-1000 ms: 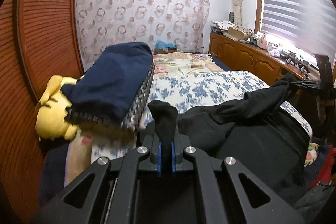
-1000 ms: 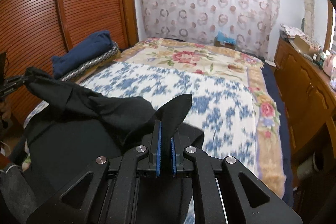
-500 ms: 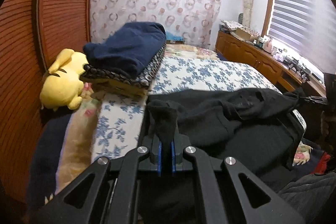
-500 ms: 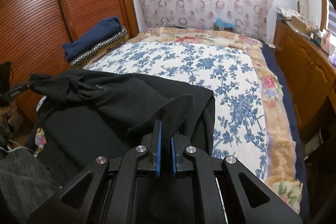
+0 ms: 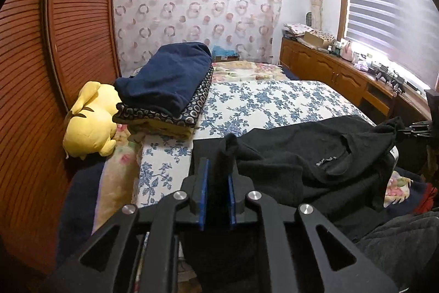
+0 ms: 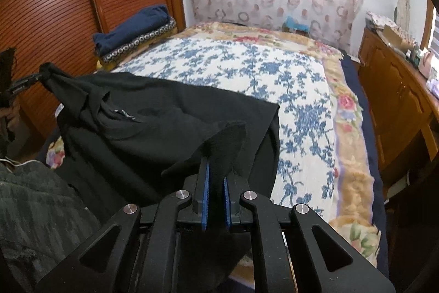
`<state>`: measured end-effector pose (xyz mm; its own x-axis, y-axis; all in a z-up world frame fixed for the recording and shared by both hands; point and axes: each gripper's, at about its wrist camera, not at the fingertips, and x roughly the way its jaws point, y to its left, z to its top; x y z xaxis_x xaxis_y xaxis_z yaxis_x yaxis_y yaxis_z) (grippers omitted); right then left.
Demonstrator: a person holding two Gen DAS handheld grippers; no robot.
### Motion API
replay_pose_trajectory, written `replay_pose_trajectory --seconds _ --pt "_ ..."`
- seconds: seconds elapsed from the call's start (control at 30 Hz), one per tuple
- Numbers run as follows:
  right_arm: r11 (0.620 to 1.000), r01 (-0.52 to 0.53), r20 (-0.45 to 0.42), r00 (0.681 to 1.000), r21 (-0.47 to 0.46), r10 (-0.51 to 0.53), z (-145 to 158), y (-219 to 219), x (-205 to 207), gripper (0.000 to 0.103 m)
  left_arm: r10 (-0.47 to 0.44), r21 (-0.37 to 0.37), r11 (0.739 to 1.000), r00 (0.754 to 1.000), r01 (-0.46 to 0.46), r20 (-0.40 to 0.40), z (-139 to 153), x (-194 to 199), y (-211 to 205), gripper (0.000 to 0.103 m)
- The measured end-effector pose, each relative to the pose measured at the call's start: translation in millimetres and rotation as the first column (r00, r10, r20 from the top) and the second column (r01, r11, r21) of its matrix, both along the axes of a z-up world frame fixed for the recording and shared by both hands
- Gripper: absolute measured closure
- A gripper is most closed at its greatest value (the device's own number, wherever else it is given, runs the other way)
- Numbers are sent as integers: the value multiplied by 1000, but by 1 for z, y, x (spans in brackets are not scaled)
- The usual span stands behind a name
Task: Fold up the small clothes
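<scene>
1. Pinching a corner of the black garment [image 6: 170,125], the right gripper [image 6: 216,194] sits at the bottom centre of its own view with its jaws closed tight on the cloth
2. At the bottom centre of the left wrist view, the left gripper [image 5: 216,197] has its jaws opening; a tuft of the same garment stands between the blue pads, which no longer look pressed on it
3. Lying spread across the near end of the bed [image 6: 274,67], the garment is laid out but wrinkled, so by my judgement the folding proper is yet to come
4. On the cloth near the neck opening there is a small pale label, too small to read
5. Farther back, at middle left, a folded navy stack [image 5: 170,81] rests beside a yellow plush toy [image 5: 90,120]
</scene>
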<state>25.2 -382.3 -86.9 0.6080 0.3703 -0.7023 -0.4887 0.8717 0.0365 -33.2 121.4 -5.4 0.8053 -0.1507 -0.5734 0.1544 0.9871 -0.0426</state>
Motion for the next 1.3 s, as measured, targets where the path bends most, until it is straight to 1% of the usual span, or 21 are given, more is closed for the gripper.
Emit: replay_pose_trajectory --seconds 0.03,0.13,0.17,0.2,0.27,0.33,0.37,0.4,0.53,0.63,0.67,0.73,0.77,0.9,1.07,1.17,1.23,1.3 --pt "1000 2 0 1000 -3 -2 1 0 1 98 3 0 1000 1000 -3 0 2 0 1 89" --pt "1000 -4 11 1000 -16 4 10 -1 2 96 13 -4 1000 1000 -13 15 10 1 3 80" --pt "1000 -6 19 1000 -24 7 15 0 1 96 10 -7 1000 1000 -10 24 13 1 3 75" --pt "1000 -9 25 1000 -29 10 18 0 0 96 8 -10 1000 999 -7 32 16 2 3 68" --pt "999 -5 44 999 -43 7 26 0 -1 93 -2 -19 1000 999 3 40 19 4 3 59" --pt "998 -3 54 999 -55 6 31 0 0 92 -9 -23 1000 1000 9 23 17 11 1 56" --pt "998 -1 60 998 -58 5 33 0 0 92 -13 -25 1000 1000 13 19 15 14 1 51" --pt "998 2 68 998 -60 2 36 -2 0 92 -18 -28 999 1000 18 15 12 16 -1 43" --pt "998 17 86 996 -58 -12 41 -4 5 90 -51 -37 998 999 50 -20 -1 34 -6 41" --pt "999 28 90 996 -41 -24 38 -3 16 80 -62 -51 997 997 60 -45 -10 53 -7 41" --pt "999 30 91 995 -35 -27 37 -2 21 75 -58 -45 997 997 56 -56 -13 60 -7 41" --pt "999 38 92 995 -25 -36 32 0 32 70 -48 -21 999 996 47 -69 -18 75 -11 41" --pt "999 41 90 995 -22 -39 30 1 37 70 -47 -14 999 996 46 -74 -20 79 -12 41" --pt "999 50 75 996 -2 -50 15 6 64 68 -60 7 998 993 61 -97 -30 102 -17 41" --pt "998 69 38 997 3 -69 -10 12 99 62 -64 28 997 988 68 -138 -46 124 -22 41" --pt "996 90 18 996 1 -90 -24 14 116 57 -60 38 997 983 67 -172 -57 135 -22 41" --pt "993 115 13 993 -20 -115 -32 13 125 53 -47 50 997 979 58 -197 -66 141 -21 41" --pt "990 132 10 991 -43 -132 -39 12 132 51 -44 55 997 976 56 -212 -72 144 -19 41"
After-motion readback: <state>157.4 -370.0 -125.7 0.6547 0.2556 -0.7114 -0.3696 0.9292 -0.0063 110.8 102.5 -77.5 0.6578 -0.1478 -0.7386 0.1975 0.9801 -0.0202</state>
